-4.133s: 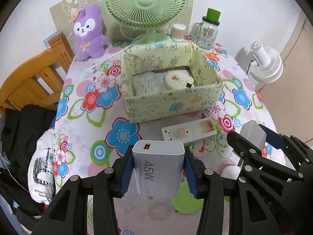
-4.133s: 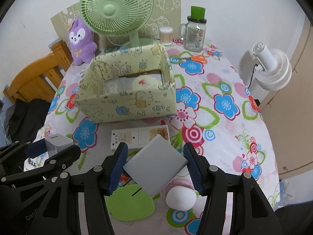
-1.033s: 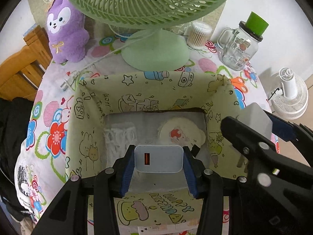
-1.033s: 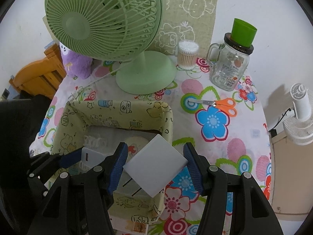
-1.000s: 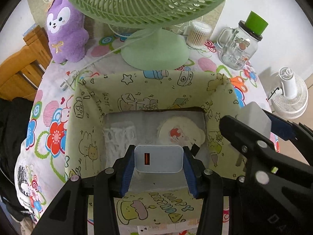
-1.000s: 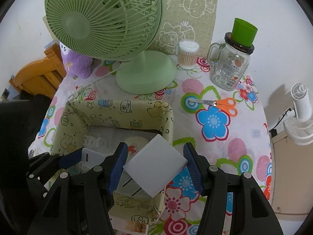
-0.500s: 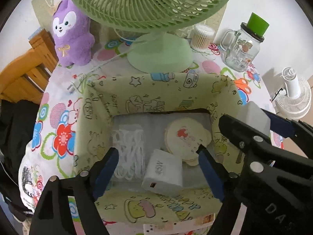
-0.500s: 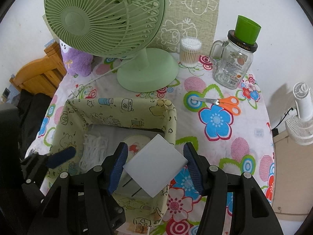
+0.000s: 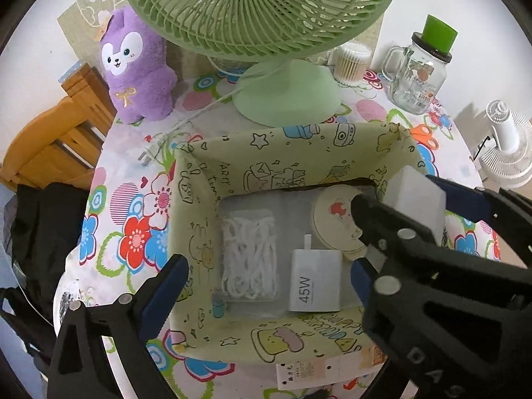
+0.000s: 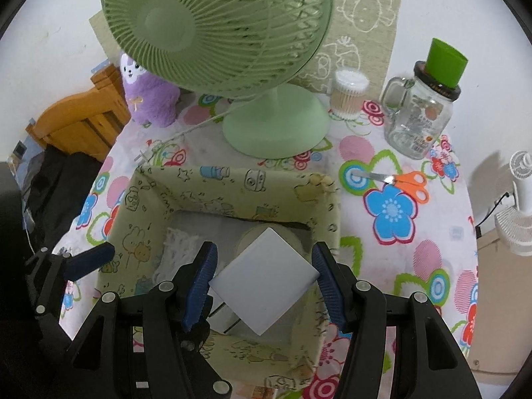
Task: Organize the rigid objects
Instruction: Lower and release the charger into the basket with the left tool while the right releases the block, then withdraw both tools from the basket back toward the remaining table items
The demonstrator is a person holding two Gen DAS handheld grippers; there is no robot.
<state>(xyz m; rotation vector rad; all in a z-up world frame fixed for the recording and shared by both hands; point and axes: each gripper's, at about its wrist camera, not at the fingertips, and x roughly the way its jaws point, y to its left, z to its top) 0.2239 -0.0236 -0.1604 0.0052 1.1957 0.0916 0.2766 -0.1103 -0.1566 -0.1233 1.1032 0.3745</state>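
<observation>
- Charger (image 9: 315,281), a white block marked 45W, lies flat on the floor of the fabric storage box (image 9: 299,146), prongs pointing toward the far wall.
- Left gripper (image 9: 266,286) hangs over the box with its blue-padded jaws spread wide and nothing between them.
- Right gripper (image 10: 264,276) is clamped on a white square adapter (image 10: 266,279), held corner-up over the near right part of the box; its prongs seem to point down, though the right wrist view only half shows them.
- Beside the charger lie a bundle of white cord (image 9: 249,259) to its left and a round cream case (image 9: 335,222) at its far right.
- A white power strip (image 9: 319,370) sits on the floral tablecloth (image 10: 392,212) just outside the near wall.
- Beyond the box stand a green fan (image 10: 216,33), a purple plush toy (image 9: 136,66), a cotton swab tub (image 10: 347,94) and a glass jar (image 10: 422,126); orange scissors (image 10: 404,181) lie to the right.
</observation>
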